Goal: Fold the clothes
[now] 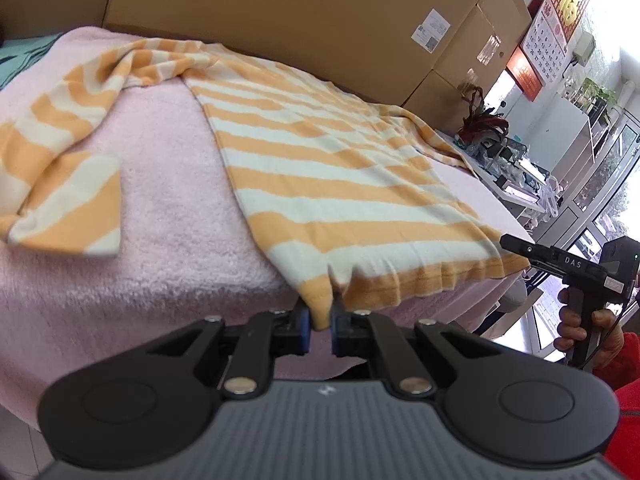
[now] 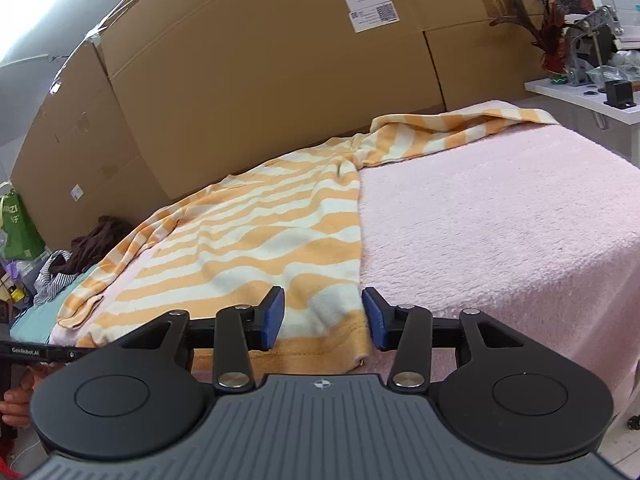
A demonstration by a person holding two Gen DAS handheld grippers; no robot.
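- Two tools are at the near hem of one striped shirt [image 1: 320,168]; no fold has been made in it yet, so you are at the very start.
- Where the shirt lies: face-flat on the pink blanket [image 1: 160,200] that covers the bench, body spread toward the cardboard boxes [image 1: 280,8] behind, hem hanging a little over the near edge.
- Your left tool [image 1: 320,326] is pinched narrow on the hem's left corner; cloth shows between the blue pads [image 1: 305,328].
- Your right tool [image 2: 323,318] stands half wide at the hem's right corner [image 2: 352,344]. The cloth lies between the jaws, yet the pads do not press on it, so that corner is not yet gripped.
- Sleeves: the left sleeve [image 1: 60,168] sprawls loose and twisted across the blanket; the right sleeve [image 2: 460,128] trails along the far edge. Neither is tucked in.
- Left to do, as a judgement: close the right tool on its corner, then bring in both sleeves and fold the body.
- Other clothes [image 2: 80,252] lie in a heap beyond the bench's left end; they look unfolded.
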